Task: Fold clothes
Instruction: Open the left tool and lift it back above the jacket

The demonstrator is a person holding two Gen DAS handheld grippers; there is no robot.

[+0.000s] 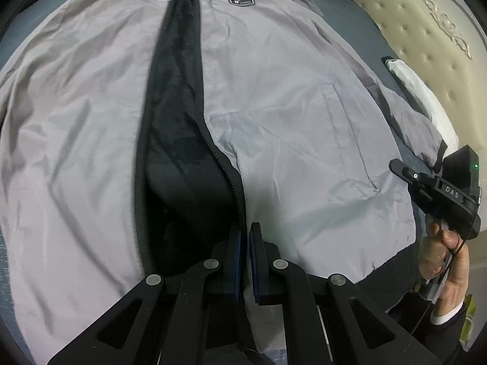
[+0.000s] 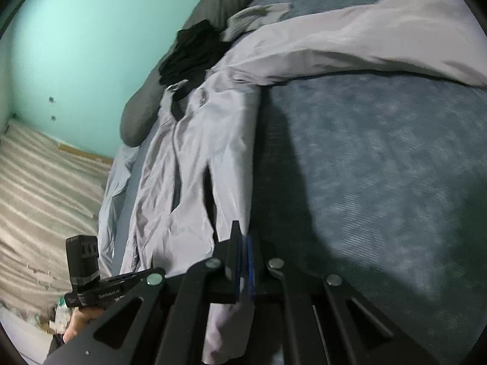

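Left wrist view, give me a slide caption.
Left gripper shut on the jacket hem by the zipper.

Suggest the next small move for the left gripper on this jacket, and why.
Probably draw the left gripper sideways to its left, carrying the zipper edge over the exposed black lining. The jacket lies open, and the fingers look closed on that edge at the hem.

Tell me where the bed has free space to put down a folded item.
The bare blue-grey bedspread between the pale grey jacket's side edge and its outstretched sleeve is free. It is crowded near the black garment and grey pillow.
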